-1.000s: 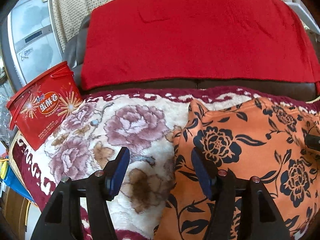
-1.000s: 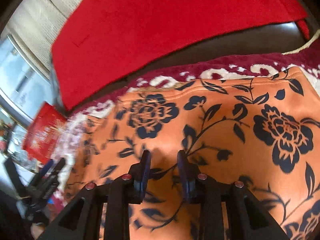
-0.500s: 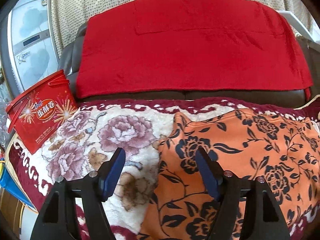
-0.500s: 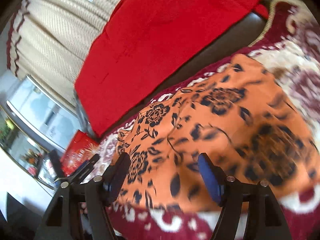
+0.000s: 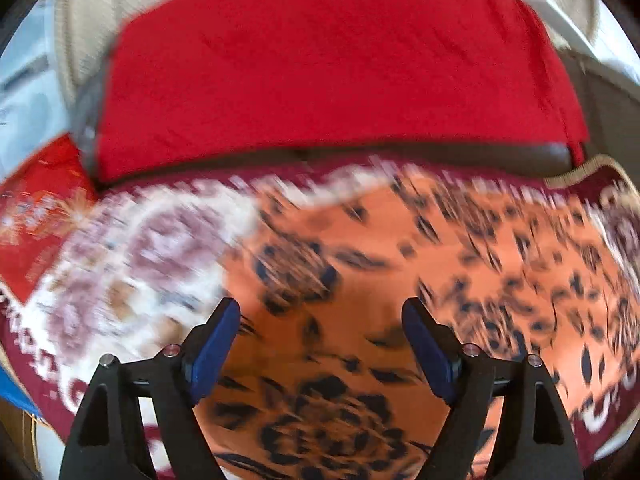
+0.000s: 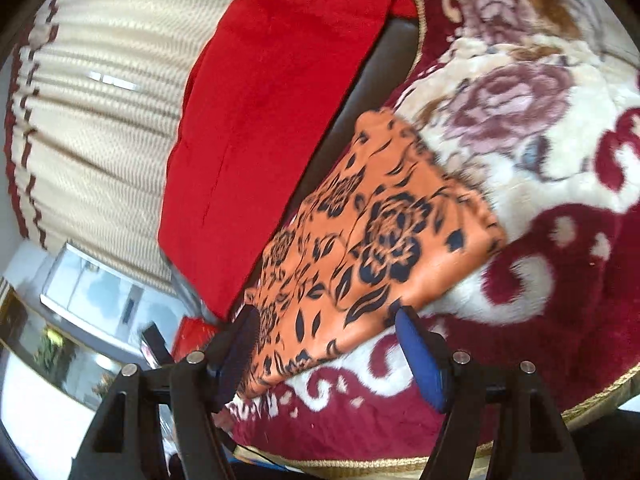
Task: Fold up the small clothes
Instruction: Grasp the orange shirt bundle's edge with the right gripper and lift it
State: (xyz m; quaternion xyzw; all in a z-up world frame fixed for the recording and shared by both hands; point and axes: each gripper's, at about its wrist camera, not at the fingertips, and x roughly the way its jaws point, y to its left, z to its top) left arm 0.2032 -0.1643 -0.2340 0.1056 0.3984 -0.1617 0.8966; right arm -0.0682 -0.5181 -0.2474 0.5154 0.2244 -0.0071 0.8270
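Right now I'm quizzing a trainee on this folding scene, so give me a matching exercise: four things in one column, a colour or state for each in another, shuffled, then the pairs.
Things:
1. orange garment
2. red cloth
3. blanket
4. left gripper

Descriptions:
A. cream and maroon with a rose pattern
B. open, holding nothing
C. plain red, draped over the sofa back
D. black flower print, lying flat on the blanket

Pairs: 1-D, 2-C, 3-A, 4-B
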